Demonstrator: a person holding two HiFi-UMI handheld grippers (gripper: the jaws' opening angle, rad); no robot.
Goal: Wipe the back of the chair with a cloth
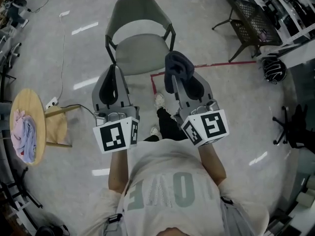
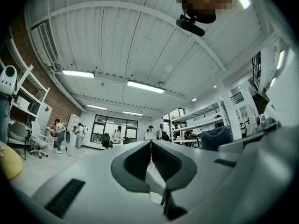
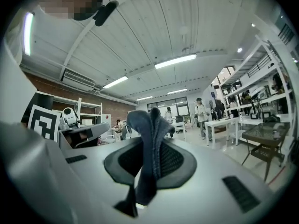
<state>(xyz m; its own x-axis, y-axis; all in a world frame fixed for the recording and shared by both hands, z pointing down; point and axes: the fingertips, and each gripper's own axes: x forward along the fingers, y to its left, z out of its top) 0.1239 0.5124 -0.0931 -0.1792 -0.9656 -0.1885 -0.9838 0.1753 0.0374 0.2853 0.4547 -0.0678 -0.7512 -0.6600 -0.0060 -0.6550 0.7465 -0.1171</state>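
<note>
Right claw (image 3: 152, 146): clenched on cloth (image 3: 145, 120), folds bunched above tips
Left claw (image 2: 151, 146): pressed together, empty
Chair back (image 1: 139, 11): ahead of both claws, untouched
Handling: soft, light, limp; best pinched mid-fold

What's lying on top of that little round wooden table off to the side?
Crumpled pink and pale blue cloth lies on the round table. Anything beneath that heap is covered.

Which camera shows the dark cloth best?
The right gripper view: the cloth is close-up, pinched in the right tool. The head view shows its bunched top; the left gripper view, only a small piece.
</note>
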